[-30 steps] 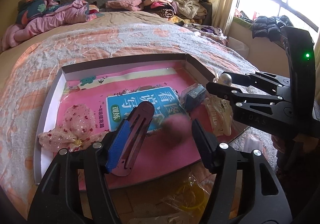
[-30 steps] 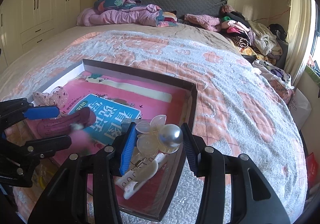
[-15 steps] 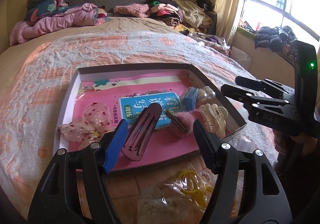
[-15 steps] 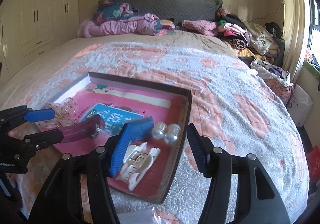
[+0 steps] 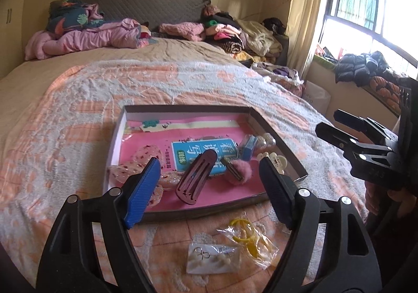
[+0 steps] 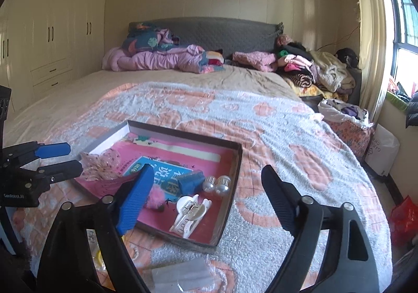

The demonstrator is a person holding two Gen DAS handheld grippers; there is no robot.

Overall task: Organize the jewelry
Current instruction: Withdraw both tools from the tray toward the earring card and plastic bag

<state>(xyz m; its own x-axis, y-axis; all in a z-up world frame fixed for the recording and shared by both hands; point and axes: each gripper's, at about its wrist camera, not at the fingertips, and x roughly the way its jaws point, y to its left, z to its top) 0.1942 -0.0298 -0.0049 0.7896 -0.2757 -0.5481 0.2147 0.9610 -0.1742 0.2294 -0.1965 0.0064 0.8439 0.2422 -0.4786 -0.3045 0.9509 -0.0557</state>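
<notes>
A shallow box tray lined in pink lies on the bed. In it are a maroon hair clip, a pink pompom clip, a cream claw clip, a pearl clip, a small blue piece and a sparkly pink bow. My left gripper hovers above the tray's near edge. Its jaws are opening and nothing is held between them. My right gripper hangs over the tray's right corner, above the pearl clip and claw clip. Its jaws are also opening, and they are empty.
On the blanket in front of the tray lie a yellow ring in a plastic bag and an earring card. Another clear bag lies near the right gripper. Piled clothes line the headboard. A wardrobe stands at the left.
The right gripper let the pearl clip drop into the tray. The left let go of the maroon clip and the pompom. Both grippers pulled back and up, jaws widening.
</notes>
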